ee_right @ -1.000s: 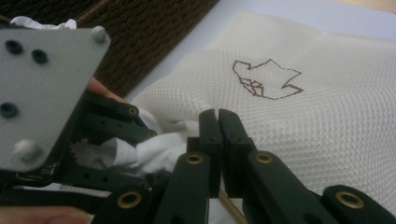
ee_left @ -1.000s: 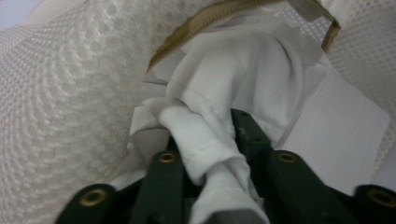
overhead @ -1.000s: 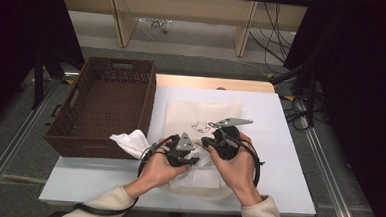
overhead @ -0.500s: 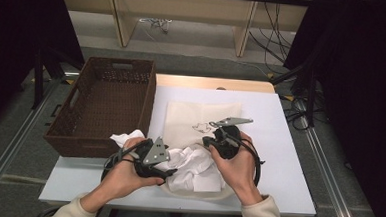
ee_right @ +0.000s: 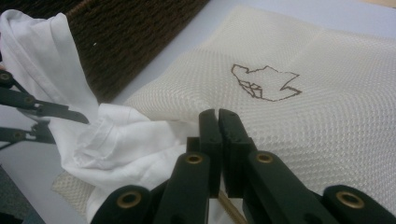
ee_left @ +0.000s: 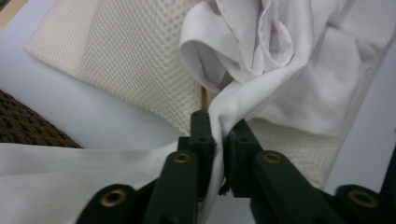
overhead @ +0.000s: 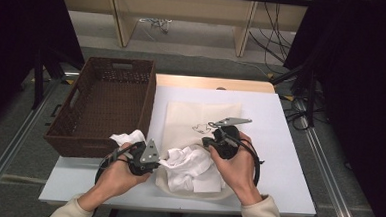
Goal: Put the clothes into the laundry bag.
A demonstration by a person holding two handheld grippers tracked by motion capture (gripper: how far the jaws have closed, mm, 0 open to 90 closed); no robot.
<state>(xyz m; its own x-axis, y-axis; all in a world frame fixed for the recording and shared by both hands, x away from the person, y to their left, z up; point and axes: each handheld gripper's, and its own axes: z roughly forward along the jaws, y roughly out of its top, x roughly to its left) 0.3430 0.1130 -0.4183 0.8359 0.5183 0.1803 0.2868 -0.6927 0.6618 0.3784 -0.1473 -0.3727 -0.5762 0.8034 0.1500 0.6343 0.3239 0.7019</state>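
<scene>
Left gripper pinching white garment fold, jaws just closed | right gripper clamped on mesh bag edge | garment frame-centre at bag mouth | soft, light, limp; take bunched folds.

The white garment was soft, smooth matt cloth, crumpled into folds. Beneath it, the cream mesh bag was a coarse open-weave fabric with a brown stitched outline. Left of the bag, the basket was dark brown woven wicker, rough. The surface looked smooth, matt white. Each tool's jaws were matt black plastic with brass-coloured rivets.
</scene>
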